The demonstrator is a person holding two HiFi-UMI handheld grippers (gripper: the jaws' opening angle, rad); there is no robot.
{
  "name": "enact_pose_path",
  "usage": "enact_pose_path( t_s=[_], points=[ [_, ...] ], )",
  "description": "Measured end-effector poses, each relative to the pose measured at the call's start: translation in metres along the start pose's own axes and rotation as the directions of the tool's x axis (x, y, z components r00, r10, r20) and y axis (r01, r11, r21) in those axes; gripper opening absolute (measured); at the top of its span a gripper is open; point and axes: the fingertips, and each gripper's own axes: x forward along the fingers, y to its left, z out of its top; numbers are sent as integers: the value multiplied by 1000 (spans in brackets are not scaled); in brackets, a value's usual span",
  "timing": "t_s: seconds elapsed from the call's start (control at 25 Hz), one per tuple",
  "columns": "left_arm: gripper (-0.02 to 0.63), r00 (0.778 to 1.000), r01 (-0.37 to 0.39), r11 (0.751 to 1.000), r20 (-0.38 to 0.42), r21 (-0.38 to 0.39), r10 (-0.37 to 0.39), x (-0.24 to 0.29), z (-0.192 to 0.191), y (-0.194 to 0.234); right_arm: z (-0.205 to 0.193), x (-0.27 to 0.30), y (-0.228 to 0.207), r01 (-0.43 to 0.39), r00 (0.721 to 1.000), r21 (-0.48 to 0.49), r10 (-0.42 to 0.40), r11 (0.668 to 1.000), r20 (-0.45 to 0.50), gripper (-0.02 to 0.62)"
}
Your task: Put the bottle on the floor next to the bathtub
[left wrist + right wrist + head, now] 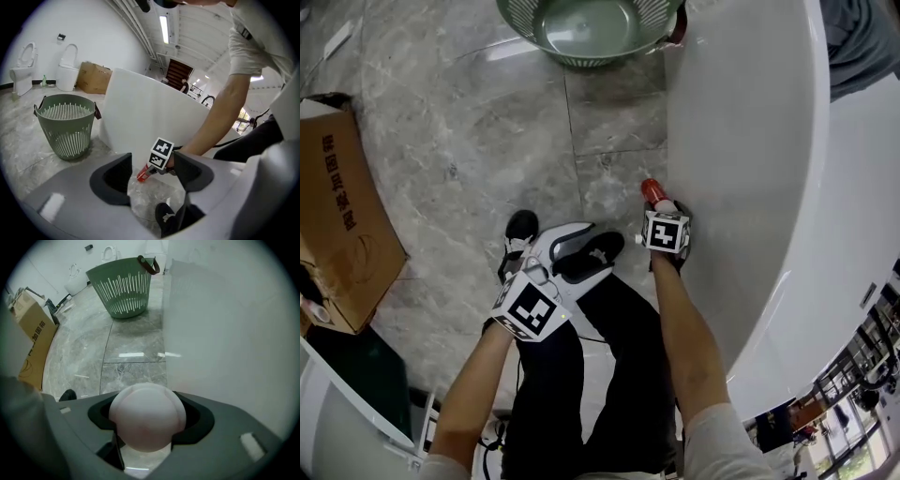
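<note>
My right gripper point(662, 204) is shut on a red bottle point(652, 191), which sticks out forward beside the white bathtub's point(750, 141) outer wall. In the left gripper view the bottle point(143, 173) slants down towards the marble floor point(154, 190); I cannot tell whether it touches. The right gripper view shows only its pale rounded end point(147, 416) filling the gap between the jaws. My left gripper point(572, 251) hangs over the person's shoes, open and holding nothing, its jaws point(152, 180) wide apart.
A green slatted basket point(586, 28) stands on the floor ahead beside the tub. A cardboard box point(337, 216) lies at the left. Two toilets point(68, 68) stand by the far wall. A black shoe point(520, 234) and the person's legs are below me.
</note>
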Motion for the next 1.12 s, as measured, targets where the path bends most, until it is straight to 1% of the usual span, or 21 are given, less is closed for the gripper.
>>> enact_pose_path(
  t_s=[0.28,0.4,0.52,0.68,0.84,0.96,1.12],
  points=[
    [333,1000,-9,1000,-17,-11,8,-2,-25,8,-3,26,7,4,1000,-20,-4,1000,-6,290],
    [333,1000,-13,1000,-19,-9,13,-4,-29,10,-2,29,6,16,1000,-42,-16,999,-5,290],
    [333,1000,-17,1000,-17,-8,17,-11,-27,10,1,22,2,34,999,-31,-34,999,7,290],
    [333,1000,-11,1000,-22,2,11,-23,-21,5,0,6,2,34,999,-6,-34,999,10,288],
    [334,999,11,1000,-36,21,-10,-32,-9,-9,-3,-21,1,31,999,13,-32,999,21,282],
    [334,998,33,998,-53,49,-30,-38,4,-18,1,-46,-2,36,998,45,-39,998,56,281],
    [334,993,74,993,-101,96,-64,-52,14,-26,10,-91,0,31,994,101,-42,994,105,278]
  ],
)
